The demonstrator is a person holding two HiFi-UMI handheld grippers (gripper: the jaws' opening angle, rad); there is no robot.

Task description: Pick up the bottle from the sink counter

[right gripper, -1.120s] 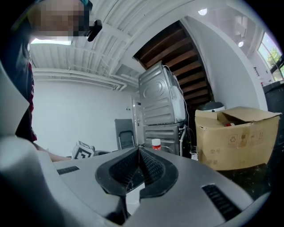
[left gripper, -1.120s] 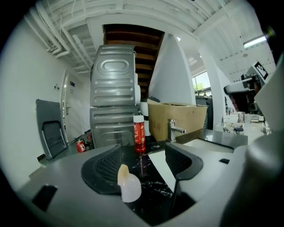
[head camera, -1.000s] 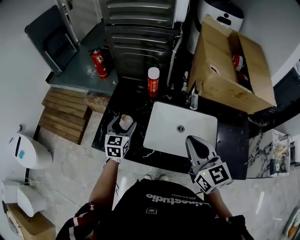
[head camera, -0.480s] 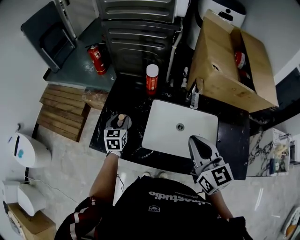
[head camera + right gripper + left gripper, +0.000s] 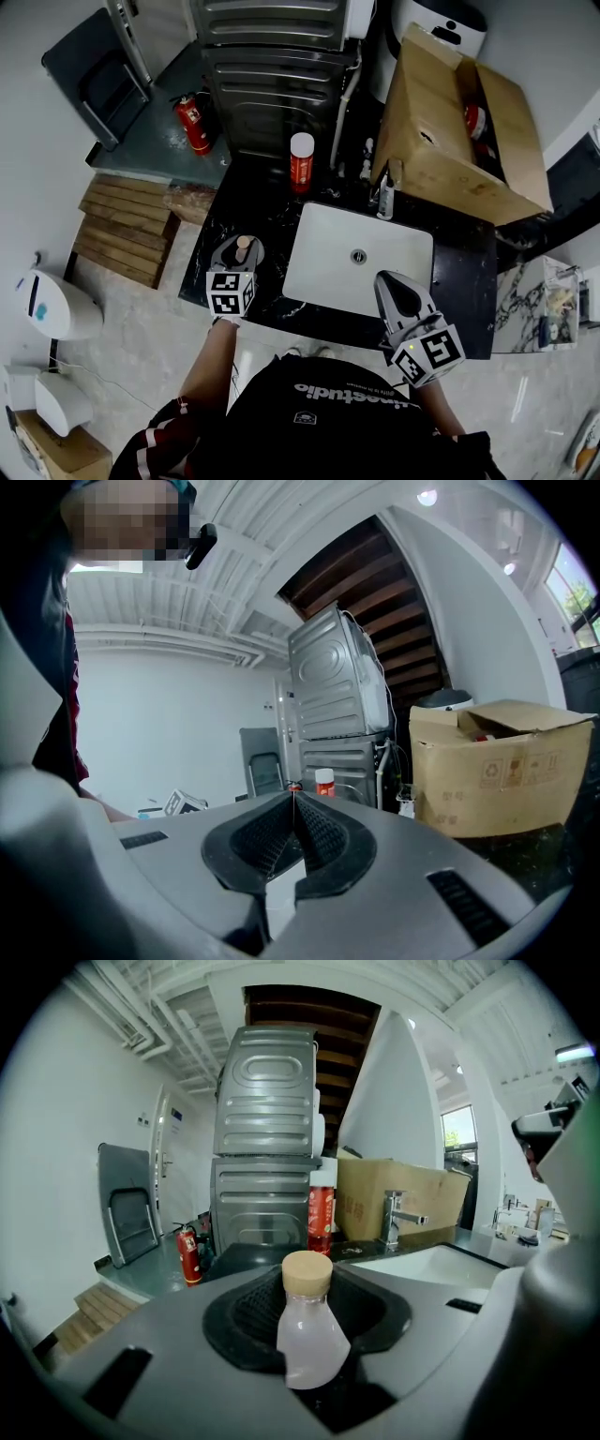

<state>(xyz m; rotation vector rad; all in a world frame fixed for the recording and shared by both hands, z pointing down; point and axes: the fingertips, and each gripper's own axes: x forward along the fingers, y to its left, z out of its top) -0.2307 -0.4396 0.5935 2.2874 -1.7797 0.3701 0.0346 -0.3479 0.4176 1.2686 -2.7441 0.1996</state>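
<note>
Head view, bottle: A small cloudy bottle (image 5: 244, 247) with a tan cap stands near the front left corner of the black marble tabletop (image 5: 267, 202), just left of the white sink (image 5: 328, 253).
Head view, left tool: The left tool (image 5: 239, 255) reaches in from the front edge, its jaws on either side of the bottle.
Head view, right tool: The right tool (image 5: 390, 281) hovers over the sink's front right corner, well apart from the bottle.
Head view, back edge: A red spray can (image 5: 301, 162) and a faucet (image 5: 385, 195) stand along the back edge, near a cardboard box (image 5: 441, 131).
Left gripper view, grip: The jaws are closing and only partly open. Their ribbed pads meet the bottle's sides below the cap, and the bottle leans slightly.
Right gripper view, grip: The jaws are pressed together, with nothing between them.
Step in hand: This looks like the grasp itself, with the lift not yet begun.
Next move: Probably a firm squeeze, then a straight rise off the tabletop, kept level so the smooth, rounded bottle does not slip.
</note>
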